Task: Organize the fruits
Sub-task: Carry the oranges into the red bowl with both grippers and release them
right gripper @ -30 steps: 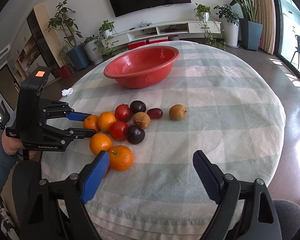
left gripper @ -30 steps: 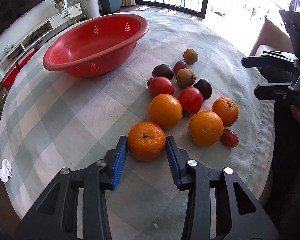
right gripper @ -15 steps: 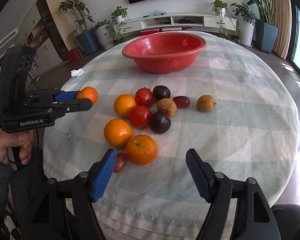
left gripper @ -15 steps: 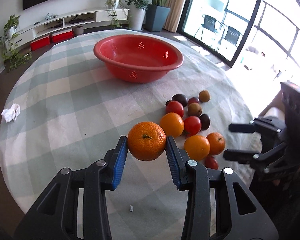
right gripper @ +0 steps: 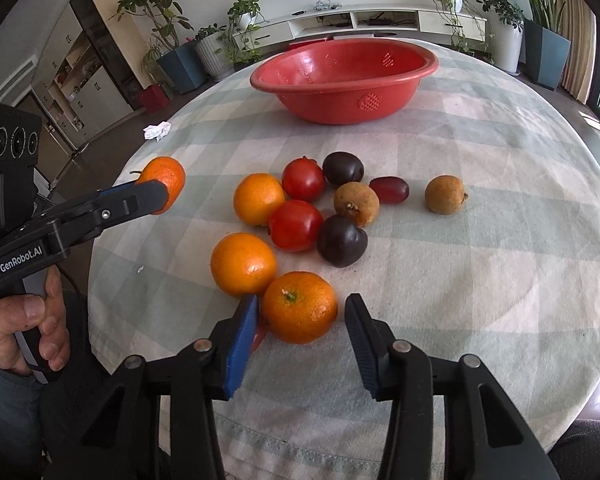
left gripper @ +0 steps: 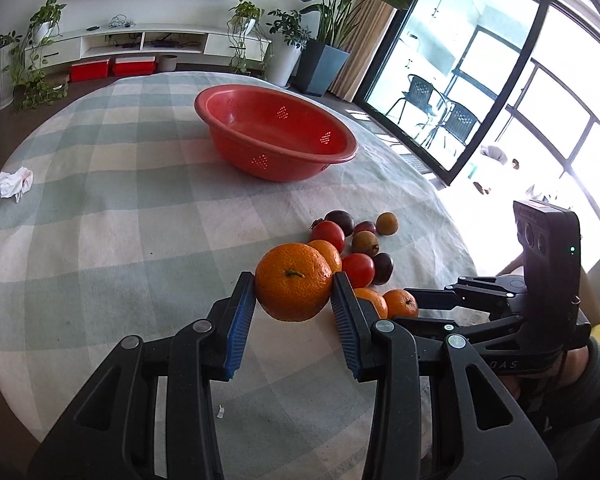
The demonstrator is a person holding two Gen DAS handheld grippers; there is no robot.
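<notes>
My left tool point(left gripper: 294, 294) is pinching a mandarin point(left gripper: 294, 287) between its blue pads, stem side up, lifted clear of the checked cloth on the round counter point(left gripper: 120, 220). From the right wrist view I can see that same mandarin point(right gripper: 163, 182) held out past the counter's left edge region, with a hand point(right gripper: 24, 330) wrapped around the tool's handle.

My right tool point(right gripper: 300, 324) is closing around a second mandarin point(right gripper: 299, 307) that sits on the cloth at the near edge of the fruit pile. That fruit lies between the two pads; the left pad is just beside its skin and a sliver of cloth shows between it and the right pad, so I cannot call it gripped.

The rest of the pile lies behind it: two oranges point(right gripper: 244, 264), two red tomatoes point(right gripper: 296, 225), two dark plums point(right gripper: 342, 241), a small oblong red fruit point(right gripper: 389, 190) and two brown, rough-skinned fruits point(right gripper: 357, 204), one of them point(right gripper: 445, 194) set apart to the right. A small red fruit point(right gripper: 258, 336) peeks out beside my right tool's left pad, mostly hidden.

The red perforated basin point(right gripper: 344, 80) stands at the far side of the counter, well apart from the pile, with no fruit visible inside. A crumpled white tissue point(right gripper: 157, 131) lies near the counter's far left edge.
</notes>
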